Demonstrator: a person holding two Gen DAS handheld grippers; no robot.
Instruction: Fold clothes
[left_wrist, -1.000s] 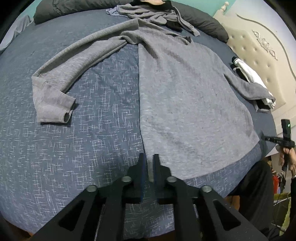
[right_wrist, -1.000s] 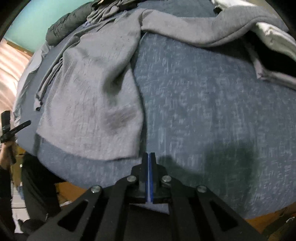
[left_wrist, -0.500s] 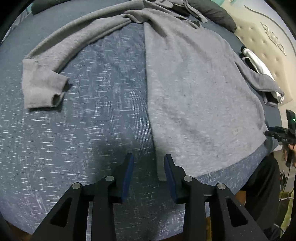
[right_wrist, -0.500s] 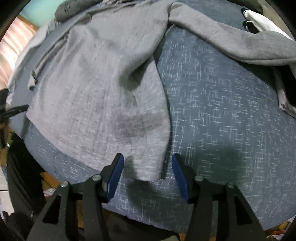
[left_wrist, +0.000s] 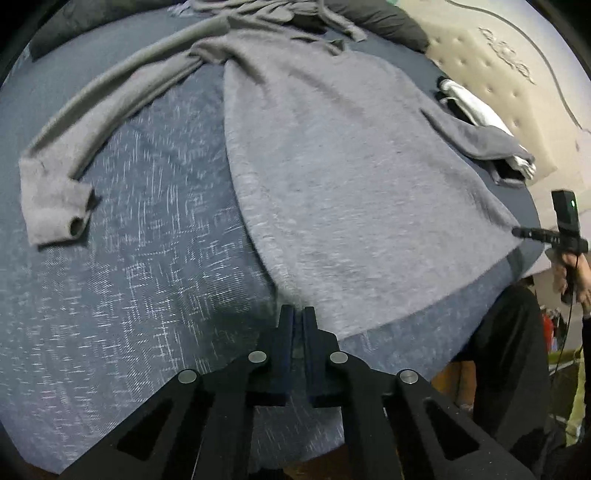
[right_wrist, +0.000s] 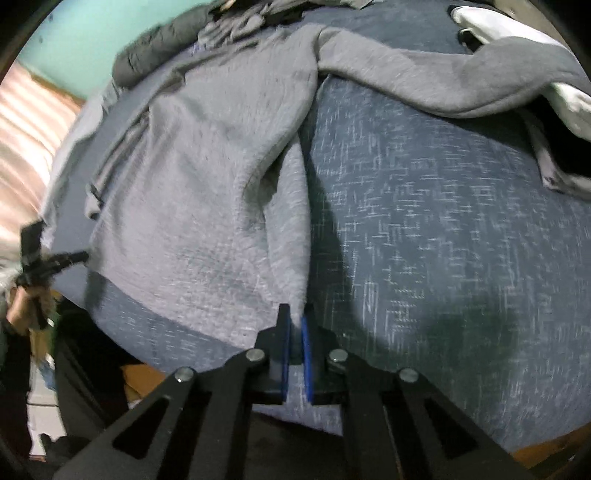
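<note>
Sweater (left_wrist: 351, 192) flat on bed (left_wrist: 147, 258), hem corners at near edge pinched in just-closed left gripper (left_wrist: 298, 317) and right gripper (right_wrist: 293, 317).

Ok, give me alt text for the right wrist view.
The right gripper, its jaws just closed, pinches the bottom corner of a grey knit long-sleeved sweater and lifts its edge into a ridge off the dark blue speckled bedspread. One sleeve reaches right to a white and black pile of clothes; the left gripper is at the far hem corner.
</note>
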